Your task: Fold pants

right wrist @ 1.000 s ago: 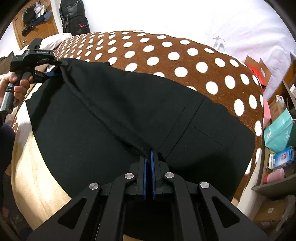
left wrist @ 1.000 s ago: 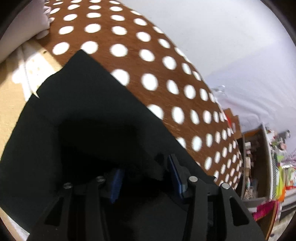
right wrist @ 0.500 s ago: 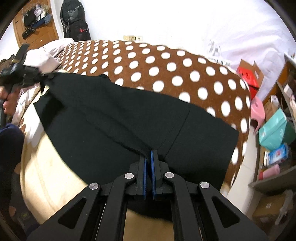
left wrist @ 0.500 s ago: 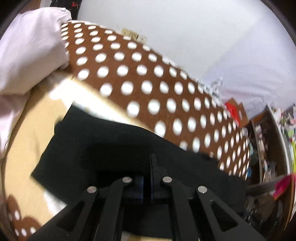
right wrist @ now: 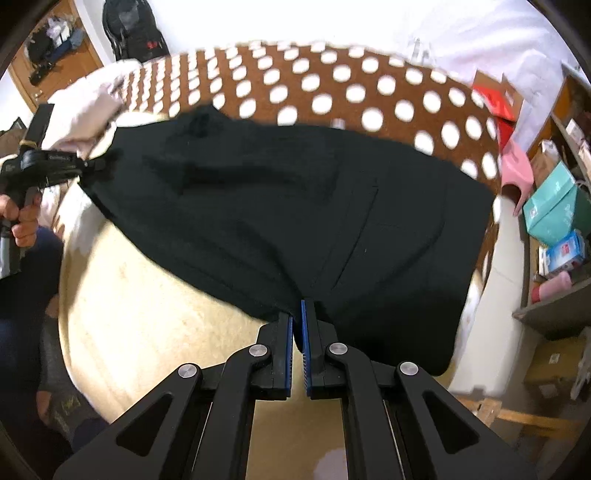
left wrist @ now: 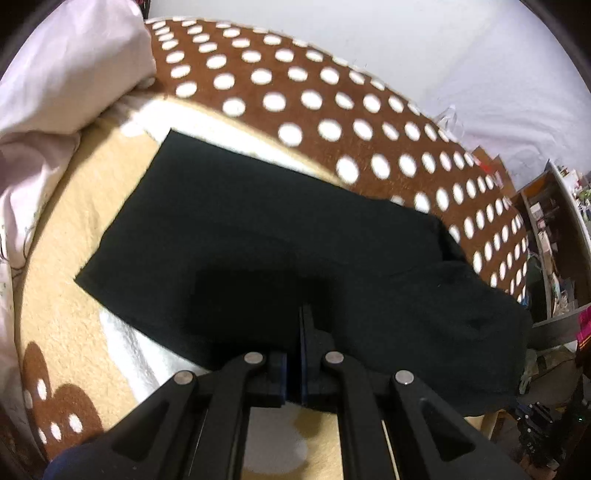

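Black pants (left wrist: 280,236) lie spread on a bed blanket that is brown with white dots (left wrist: 303,99) and cream at the near side. My left gripper (left wrist: 300,332) is shut on the pants' near edge. In the right wrist view the pants (right wrist: 295,206) stretch from left to right, with a pocket seam visible. My right gripper (right wrist: 300,317) is shut on their near edge. The left gripper (right wrist: 85,166) also shows there at far left, held in a hand and pinching the cloth's end.
A pale pink pillow (left wrist: 62,74) lies at the bed's head. Shelves with boxes (right wrist: 557,229) and a pink stool (right wrist: 517,173) stand to the right of the bed. A black backpack (right wrist: 129,29) hangs by a door behind.
The left gripper closed on the pants, and both grippers drew the cloth toward the near, cream side of the bed. The pants now lie flatter and lower on the blanket.
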Motion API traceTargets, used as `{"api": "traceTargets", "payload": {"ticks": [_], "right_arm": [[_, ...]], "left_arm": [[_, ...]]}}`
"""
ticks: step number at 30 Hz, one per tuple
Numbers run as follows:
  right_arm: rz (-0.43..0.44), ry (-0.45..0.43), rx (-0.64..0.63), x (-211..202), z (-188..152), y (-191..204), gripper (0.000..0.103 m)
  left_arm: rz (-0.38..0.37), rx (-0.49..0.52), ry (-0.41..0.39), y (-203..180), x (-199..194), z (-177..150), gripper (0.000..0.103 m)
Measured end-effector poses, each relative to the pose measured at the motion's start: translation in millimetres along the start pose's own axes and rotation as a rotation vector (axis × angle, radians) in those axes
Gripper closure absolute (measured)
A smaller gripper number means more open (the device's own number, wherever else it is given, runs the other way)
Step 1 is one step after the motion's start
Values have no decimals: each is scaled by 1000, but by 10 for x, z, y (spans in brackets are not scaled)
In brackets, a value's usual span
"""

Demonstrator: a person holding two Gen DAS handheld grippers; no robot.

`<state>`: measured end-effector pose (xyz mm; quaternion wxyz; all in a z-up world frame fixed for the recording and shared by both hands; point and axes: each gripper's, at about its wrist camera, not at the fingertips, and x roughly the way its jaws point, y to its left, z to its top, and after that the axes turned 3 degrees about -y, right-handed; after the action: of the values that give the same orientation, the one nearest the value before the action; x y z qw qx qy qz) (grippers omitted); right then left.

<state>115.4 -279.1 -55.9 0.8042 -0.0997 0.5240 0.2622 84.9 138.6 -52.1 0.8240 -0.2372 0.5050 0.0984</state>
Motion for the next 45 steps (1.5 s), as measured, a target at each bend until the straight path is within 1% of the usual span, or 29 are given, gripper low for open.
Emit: {"api": "traceTargets", "payload": {"ticks": [2, 3, 6, 8, 12, 14, 17, 20, 23, 26, 29, 30, 32, 34, 37, 38, 40, 42, 44, 45], "right_arm": [[11, 47, 24, 75, -35, -14, 99], [23, 81, 45, 110, -40, -35, 99], [49, 119, 64, 133, -40, -52, 99], [68, 135, 94, 150, -28, -96, 94], [62, 87, 166, -28, -17, -177, 78], [50, 76, 186, -106, -30, -219, 76], [51, 34, 224, -239, -25, -279, 76], [62, -9, 254, -294, 46, -260, 74], [92, -40, 235, -270, 193, -131, 63], [130, -50, 197, -144, 439, 63, 62], [173, -67, 124, 10, 768, 339, 62], [193, -73, 77, 72, 920, 475, 62], [219, -83, -10, 169, 1124, 685, 62], [242, -97, -130, 316, 1376, 929, 62], [251, -79, -302, 591, 1670, 1224, 62], [246, -67, -375, 709, 1760, 1329, 62], [249, -35, -468, 886, 1831, 1438, 62], [270, 22, -556, 1088, 1887, 1545, 62], [281, 93, -640, 1287, 1879, 1622, 62], [283, 126, -681, 1372, 1862, 1651, 62]], "left_arm": [[22, -3, 51, 7, 146, -51, 97], [33, 4, 62, 11, 176, -78, 97], [34, 8, 69, 6, 191, -94, 97], [22, 5, 74, 17, 189, -88, 97], [-4, -27, 57, 137, 48, -89, 92], [10, -49, 47, 248, -67, -99, 92], [13, -99, 60, 380, -178, -148, 92], [7, -127, 32, 451, -309, -175, 92], [-4, -159, 3, 507, -417, -127, 92], [28, -186, -21, 619, -492, -71, 92], [105, -223, -17, 797, -537, -66, 92], [113, -237, -26, 846, -558, -60, 92], [100, -263, -55, 936, -620, -28, 92], [98, -265, -80, 962, -634, 34, 92], [80, -262, -108, 1005, -602, 119, 92], [70, -260, -116, 1017, -573, 146, 92], [47, -252, -117, 1003, -521, 160, 92], [26, -229, -108, 951, -442, 136, 92], [25, -199, -79, 888, -332, 77, 92], [25, -192, -48, 868, -266, 55, 92]]}}
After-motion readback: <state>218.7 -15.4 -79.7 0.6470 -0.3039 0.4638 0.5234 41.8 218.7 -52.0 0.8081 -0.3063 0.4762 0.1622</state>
